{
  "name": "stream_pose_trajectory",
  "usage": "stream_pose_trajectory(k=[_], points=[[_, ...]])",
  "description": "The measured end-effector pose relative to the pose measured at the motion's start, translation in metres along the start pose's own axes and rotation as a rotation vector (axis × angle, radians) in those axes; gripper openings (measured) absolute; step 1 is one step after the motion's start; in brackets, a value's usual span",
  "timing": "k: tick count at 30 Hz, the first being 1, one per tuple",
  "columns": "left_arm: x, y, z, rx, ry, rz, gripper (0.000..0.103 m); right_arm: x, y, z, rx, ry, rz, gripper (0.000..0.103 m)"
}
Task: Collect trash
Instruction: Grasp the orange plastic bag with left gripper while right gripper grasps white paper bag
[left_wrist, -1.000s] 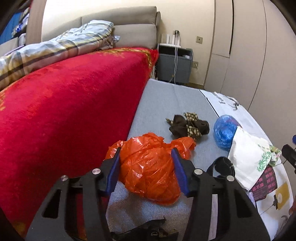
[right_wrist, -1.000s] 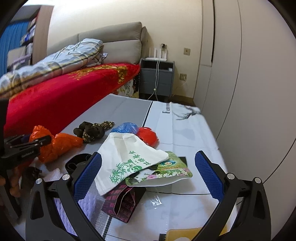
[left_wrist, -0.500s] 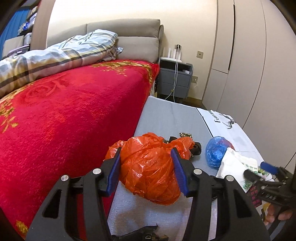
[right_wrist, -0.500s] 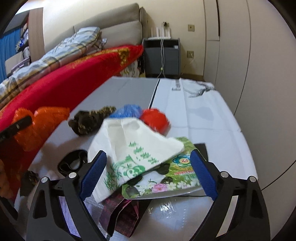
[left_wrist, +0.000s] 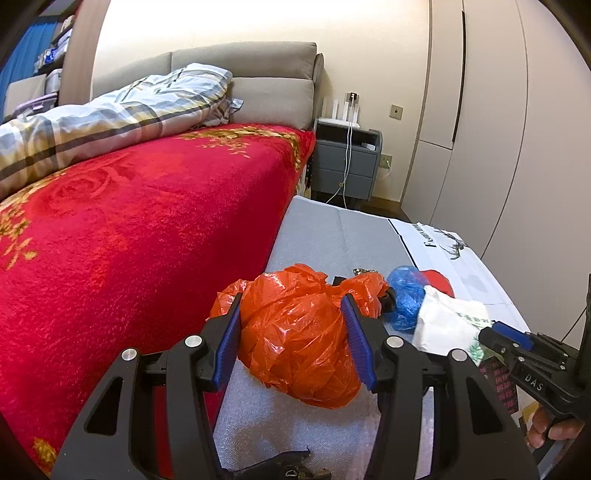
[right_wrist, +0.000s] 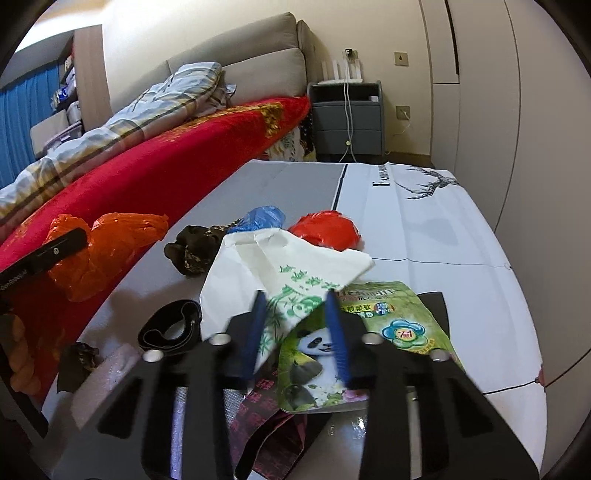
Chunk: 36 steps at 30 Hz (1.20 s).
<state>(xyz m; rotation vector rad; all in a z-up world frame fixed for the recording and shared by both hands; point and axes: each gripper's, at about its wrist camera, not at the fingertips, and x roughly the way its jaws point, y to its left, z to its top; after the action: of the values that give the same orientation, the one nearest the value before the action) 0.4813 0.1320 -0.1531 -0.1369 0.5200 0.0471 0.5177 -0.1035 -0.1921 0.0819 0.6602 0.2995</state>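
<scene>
A bed (left_wrist: 147, 221) with a red blanket (right_wrist: 155, 173) runs down the left of the room, a plaid quilt (left_wrist: 110, 118) heaped toward its headboard, and a grey nightstand (right_wrist: 347, 125) stands at the far wall. Along the bed's edge lies a mat (right_wrist: 424, 229), grey on the bed side and white on the other, and the trash is strewn over its near half. The orange bag (left_wrist: 295, 339), the biggest lump, sits at the mat's bed-side edge with the left gripper (left_wrist: 293, 332) clamped on it, both blue pads pressed into the crinkled plastic. Toward the middle lies a white bag (right_wrist: 266, 273) printed with green bamboo, overlapping a green panda pouch (right_wrist: 369, 332) and a dark red packet (right_wrist: 266, 417) at the near edge. The right gripper (right_wrist: 295, 328) has just been closing, its jaws now narrow over the corner of the white bag; blur keeps me from telling whether the pads pinch it. Behind the white bag sit a red wad (right_wrist: 325, 234), a blue wad (right_wrist: 262, 218) and a dark patterned cloth (right_wrist: 192, 251), close together. A black loop (right_wrist: 170, 328) lies nearer the bed-side edge.
</scene>
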Motion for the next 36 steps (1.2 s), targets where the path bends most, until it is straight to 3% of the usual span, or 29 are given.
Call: stream_pose_trajectory(k=[2,5,7,9,15,20,22,24,28,36], points=[[-0.001,-0.001,0.0,0.003,-0.002,0.001,0.051,0.0,0.0,0.0,0.013,0.0,0.027,0.013],[-0.001,0.0,-0.001,0.002,-0.004,0.0,0.051,0.004,-0.001,-0.001,0.041,0.018,0.022,0.015],[-0.001,-0.001,0.0,0.0,-0.005,0.0,0.051,0.005,-0.002,-0.001,0.053,0.023,0.012,0.027],[-0.001,-0.001,0.0,-0.002,-0.003,0.001,0.051,0.006,-0.004,-0.001,0.068,0.031,-0.025,0.072],[0.0,-0.001,0.0,0.0,-0.006,0.001,0.051,0.026,-0.005,0.004,0.073,0.093,-0.041,0.081],[0.0,-0.002,0.0,0.0,-0.007,0.002,0.051,0.045,-0.004,0.007,0.103,0.15,0.006,0.085],[0.0,-0.001,0.0,-0.001,-0.007,0.001,0.051,0.046,-0.005,0.007,0.126,0.143,0.034,0.077],[0.0,-0.001,0.0,-0.003,-0.008,0.001,0.051,0.043,-0.006,0.007,0.14,0.12,0.066,0.049],[0.001,-0.001,0.0,-0.005,-0.01,0.002,0.051,0.036,-0.005,0.007,0.139,0.084,0.096,0.025],[-0.004,-0.002,0.002,0.0,-0.018,0.001,0.051,0.011,0.005,0.01,0.083,0.035,0.142,0.006]])
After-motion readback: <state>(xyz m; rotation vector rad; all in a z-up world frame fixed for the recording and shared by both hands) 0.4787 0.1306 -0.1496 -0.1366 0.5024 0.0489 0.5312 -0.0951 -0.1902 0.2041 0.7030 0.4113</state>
